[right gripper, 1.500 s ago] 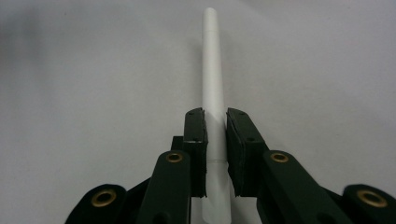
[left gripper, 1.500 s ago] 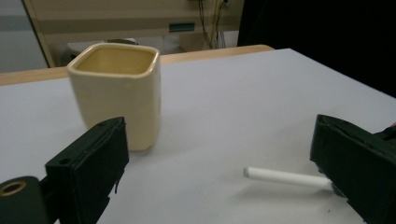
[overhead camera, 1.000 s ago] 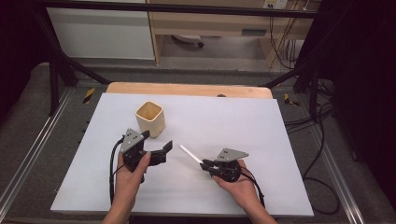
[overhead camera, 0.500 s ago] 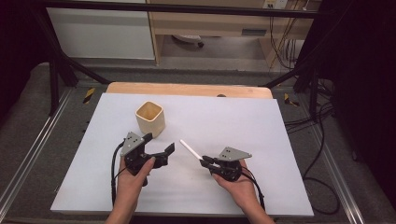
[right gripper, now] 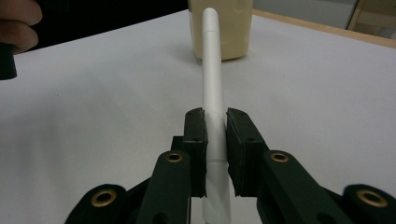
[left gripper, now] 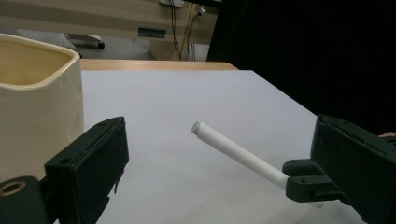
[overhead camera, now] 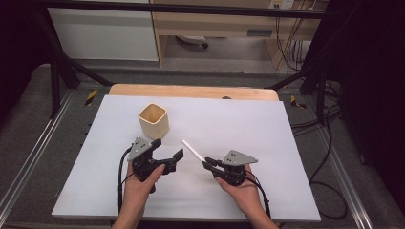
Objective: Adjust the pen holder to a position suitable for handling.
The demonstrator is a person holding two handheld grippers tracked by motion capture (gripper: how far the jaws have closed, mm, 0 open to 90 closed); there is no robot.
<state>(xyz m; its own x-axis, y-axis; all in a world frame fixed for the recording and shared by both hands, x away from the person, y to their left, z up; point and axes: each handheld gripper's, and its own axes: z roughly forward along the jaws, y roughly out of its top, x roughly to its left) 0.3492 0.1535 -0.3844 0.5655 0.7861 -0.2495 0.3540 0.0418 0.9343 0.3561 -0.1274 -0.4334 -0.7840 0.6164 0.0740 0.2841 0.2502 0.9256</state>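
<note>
A white board [overhead camera: 267, 124] covers a wooden table [overhead camera: 191, 90], with black cables [overhead camera: 325, 129] trailing right of it.

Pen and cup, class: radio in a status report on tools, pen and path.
Right tool shut on pen. Left tool open, empty. Pen aimed at cup. Path clear.

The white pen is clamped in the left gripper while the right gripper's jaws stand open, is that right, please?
Not quite: the sides are swapped. The right gripper clamps the white pen, as the right gripper view shows, while the left gripper stands open.
</note>
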